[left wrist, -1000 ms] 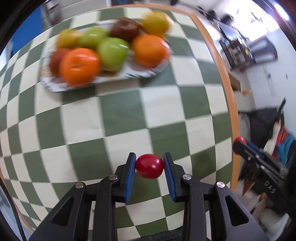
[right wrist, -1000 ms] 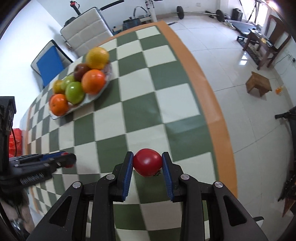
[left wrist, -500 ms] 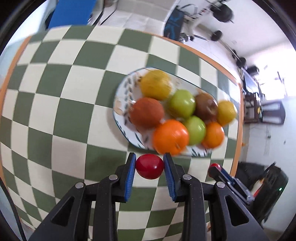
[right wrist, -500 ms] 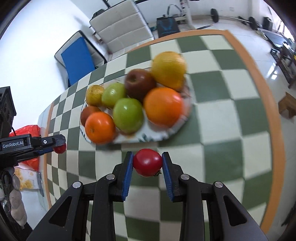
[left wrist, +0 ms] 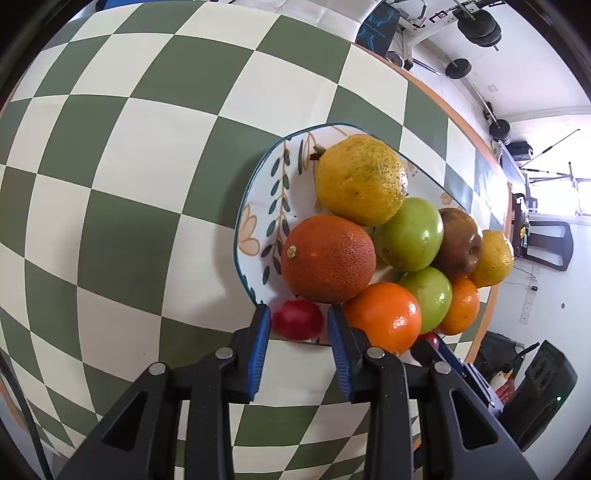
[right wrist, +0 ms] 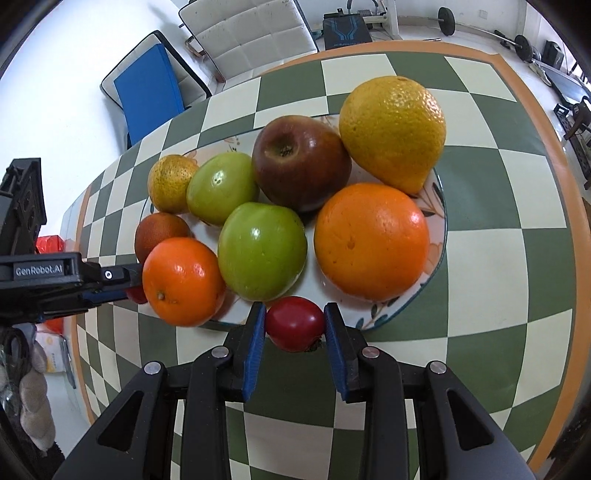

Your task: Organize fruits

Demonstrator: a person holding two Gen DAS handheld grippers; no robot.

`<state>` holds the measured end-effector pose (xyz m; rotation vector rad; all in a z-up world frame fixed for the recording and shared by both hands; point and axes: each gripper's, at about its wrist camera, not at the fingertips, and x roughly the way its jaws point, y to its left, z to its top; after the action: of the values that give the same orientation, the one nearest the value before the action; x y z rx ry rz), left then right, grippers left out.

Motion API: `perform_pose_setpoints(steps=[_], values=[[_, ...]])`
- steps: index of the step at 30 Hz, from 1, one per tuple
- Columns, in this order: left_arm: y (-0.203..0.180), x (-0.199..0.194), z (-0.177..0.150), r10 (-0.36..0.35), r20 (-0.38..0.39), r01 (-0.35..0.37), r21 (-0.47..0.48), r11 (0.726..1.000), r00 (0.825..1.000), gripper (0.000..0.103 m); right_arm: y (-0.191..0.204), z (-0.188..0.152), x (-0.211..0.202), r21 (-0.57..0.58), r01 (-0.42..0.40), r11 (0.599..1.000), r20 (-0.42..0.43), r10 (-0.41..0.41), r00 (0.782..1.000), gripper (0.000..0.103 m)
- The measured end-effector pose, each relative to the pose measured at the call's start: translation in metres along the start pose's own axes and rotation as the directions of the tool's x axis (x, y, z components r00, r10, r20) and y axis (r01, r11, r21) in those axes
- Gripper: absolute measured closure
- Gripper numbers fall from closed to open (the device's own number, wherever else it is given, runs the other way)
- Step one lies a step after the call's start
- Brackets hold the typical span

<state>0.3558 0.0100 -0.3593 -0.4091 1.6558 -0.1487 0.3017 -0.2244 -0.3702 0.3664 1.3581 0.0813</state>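
Note:
A patterned plate [left wrist: 258, 206] [right wrist: 437, 206] on the green-and-cream checked table holds several oranges, green apples and a dark red apple. My left gripper [left wrist: 298, 325] is shut on a small red fruit [left wrist: 297, 319] at the plate's near rim, beside a dark orange [left wrist: 327, 253]. My right gripper [right wrist: 294, 325] is shut on a small red tomato [right wrist: 293, 323] at the plate's near edge, just in front of a green apple [right wrist: 262, 251] and a big orange [right wrist: 371, 240]. The left gripper also shows in the right wrist view [right wrist: 125, 286], at the plate's left end.
The table's orange edge [right wrist: 532, 92] runs along the right and far sides. A blue chair [right wrist: 147, 92] and a white padded chair [right wrist: 251, 33] stand behind the table. Gym weights [left wrist: 476, 26] lie on the floor beyond.
Both grippers have moved in toward the plate with their red fruits still held. The fruits now sit at the plate's rim, one at each side.

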Motion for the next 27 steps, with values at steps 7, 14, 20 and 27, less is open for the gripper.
perform_pose_setpoints(steps=[7, 14, 20, 27], values=[[-0.003, -0.005, -0.007, 0.076, 0.017, -0.076, 0.023, 0.997, 0.997, 0.050, -0.004, -0.002, -0.008, 0.006, 0.002, 1.000, -0.009, -0.002, 1.000, 0.044], [-0.018, -0.024, -0.034, 0.213, 0.134, -0.228, 0.107, 0.968, 0.968, 0.003, -0.011, -0.013, -0.058, -0.013, 0.099, 0.995, 0.060, -0.099, 0.993, 0.010], [-0.034, -0.032, -0.059, 0.300, 0.236, -0.338, 0.140, 0.931, 0.924, 0.002, -0.017, -0.018, -0.085, -0.025, 0.200, 0.980, 0.096, -0.197, 0.976, 0.003], [-0.050, -0.041, -0.079, 0.323, 0.290, -0.377, 0.152, 0.914, 0.901, 0.002, -0.020, -0.023, -0.097, -0.026, 0.222, 0.975, 0.130, -0.217, 0.967, 0.003]])
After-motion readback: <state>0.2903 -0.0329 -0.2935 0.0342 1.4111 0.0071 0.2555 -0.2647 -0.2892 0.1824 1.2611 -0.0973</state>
